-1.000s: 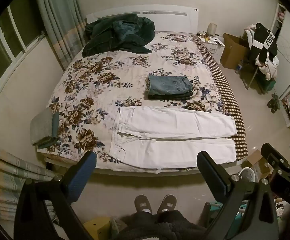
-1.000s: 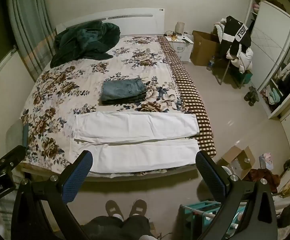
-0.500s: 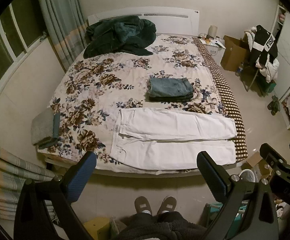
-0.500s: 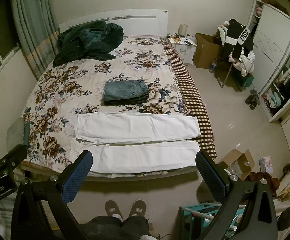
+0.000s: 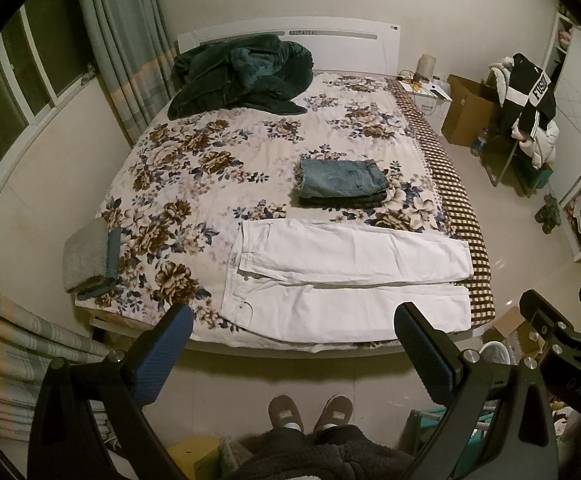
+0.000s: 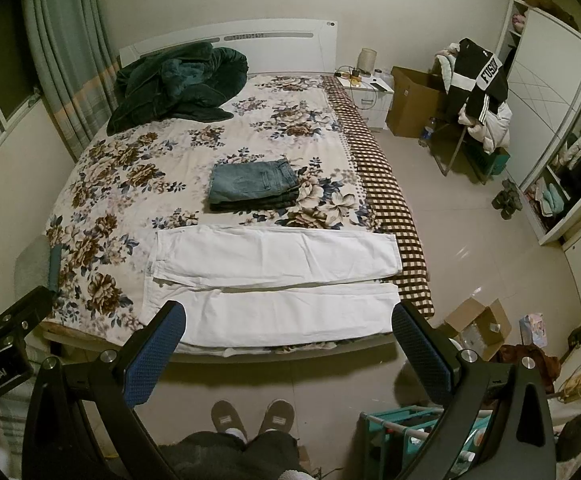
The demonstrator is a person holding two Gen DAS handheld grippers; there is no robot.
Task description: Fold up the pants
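Two black grippers with blue pads, left gripper and right gripper, both spread wide, empty, hovering short of floral-quilted bed. Long white cotton pants lie flat along near edge, legs side by side, waistband at left. Fold apparently not begun. Next: descend, pinch far leg, lay over near one. Folded blue jeans behind.

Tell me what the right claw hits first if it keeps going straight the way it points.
Probably the white pants spread across the bed's near edge: the right claw, open, frames their near leg. Depth is unclear, but nothing shows in between.
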